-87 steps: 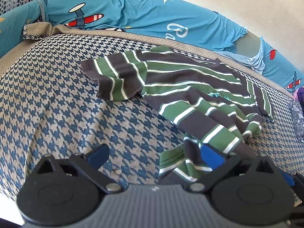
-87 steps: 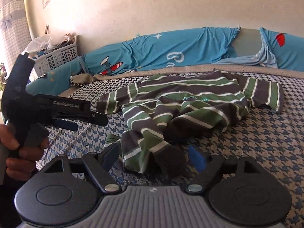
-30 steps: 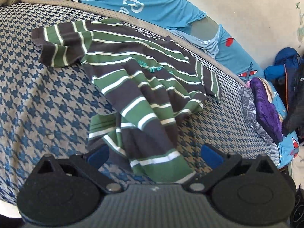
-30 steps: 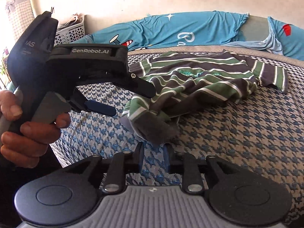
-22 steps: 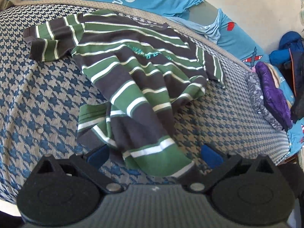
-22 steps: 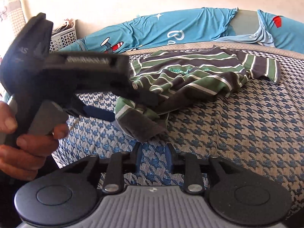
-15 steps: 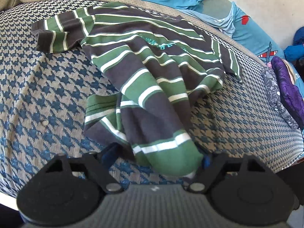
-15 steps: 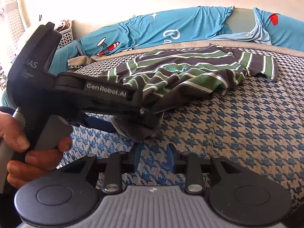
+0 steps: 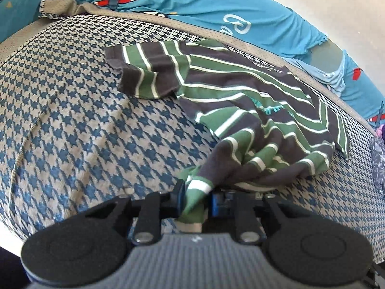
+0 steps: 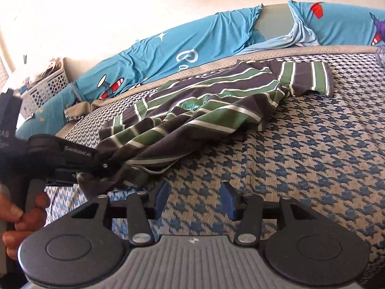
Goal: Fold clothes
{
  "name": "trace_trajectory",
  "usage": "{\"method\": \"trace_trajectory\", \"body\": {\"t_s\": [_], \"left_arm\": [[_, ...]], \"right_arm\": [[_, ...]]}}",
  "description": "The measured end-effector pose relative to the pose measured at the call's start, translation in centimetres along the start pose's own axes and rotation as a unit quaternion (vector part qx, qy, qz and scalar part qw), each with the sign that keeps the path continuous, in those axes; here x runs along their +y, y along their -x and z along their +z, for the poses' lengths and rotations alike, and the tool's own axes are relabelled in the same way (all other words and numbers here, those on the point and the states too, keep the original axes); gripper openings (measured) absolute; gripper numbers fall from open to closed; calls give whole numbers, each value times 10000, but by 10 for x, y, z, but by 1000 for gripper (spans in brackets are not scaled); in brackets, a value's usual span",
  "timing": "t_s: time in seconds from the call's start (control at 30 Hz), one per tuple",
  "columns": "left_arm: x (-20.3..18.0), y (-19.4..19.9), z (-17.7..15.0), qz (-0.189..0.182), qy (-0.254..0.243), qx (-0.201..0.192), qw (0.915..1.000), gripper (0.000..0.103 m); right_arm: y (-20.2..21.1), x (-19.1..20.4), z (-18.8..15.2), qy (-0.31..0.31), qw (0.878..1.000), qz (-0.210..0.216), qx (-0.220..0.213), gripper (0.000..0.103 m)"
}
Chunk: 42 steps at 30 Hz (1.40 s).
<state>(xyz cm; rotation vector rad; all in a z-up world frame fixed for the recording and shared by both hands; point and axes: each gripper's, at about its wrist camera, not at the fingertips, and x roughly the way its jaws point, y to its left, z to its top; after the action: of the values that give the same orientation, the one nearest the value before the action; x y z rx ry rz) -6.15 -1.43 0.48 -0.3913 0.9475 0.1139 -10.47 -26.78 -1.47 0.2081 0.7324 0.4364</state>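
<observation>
Left wrist view shows the left tool [image 9: 195,198] clenched on a bunched hem corner of the striped T-shirt [image 9: 252,110], which lies crumpled, sleeves spread, on the houndstooth bed cover [image 9: 79,130]. Right tool [image 10: 192,198] hangs released over bare cover beside the hem. I judge the shirt is being straightened for folding; next, the right tool needs the opposite hem corner, pulling taut.
</observation>
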Motion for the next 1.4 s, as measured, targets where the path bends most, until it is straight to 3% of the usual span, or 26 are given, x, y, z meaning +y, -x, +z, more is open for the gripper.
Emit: {"method": "trace_trajectory", "body": {"t_s": [0.27, 0.7, 0.77, 0.83, 1.03, 1.17, 1.4], "left_arm": [[11, -17, 23, 213, 262, -20, 9994, 19], [-3, -48, 51, 483, -99, 113, 9987, 19], [-5, -50, 54, 493, -151, 119, 9986, 19], [-7, -52, 59, 527, -225, 101, 9983, 19], [-15, -57, 78, 616, -489, 51, 9969, 20], [-20, -66, 93, 657, -613, 74, 9959, 20], [-30, -94, 111, 765, -954, 224, 9922, 20]], "right_arm": [[-37, -13, 17, -243, 9986, -464, 8, 49], [-79, -29, 45, -211, 9990, -350, -205, 49], [-85, -27, 51, -112, 9993, -290, -212, 45], [-90, -23, 58, 96, 9994, -220, -258, 25], [-98, -14, 93, 580, 9969, -78, -523, 22], [-118, -17, 114, 610, 9977, 64, -294, 22], [-174, -41, 123, -10, 9995, -195, 264, 22]]}}
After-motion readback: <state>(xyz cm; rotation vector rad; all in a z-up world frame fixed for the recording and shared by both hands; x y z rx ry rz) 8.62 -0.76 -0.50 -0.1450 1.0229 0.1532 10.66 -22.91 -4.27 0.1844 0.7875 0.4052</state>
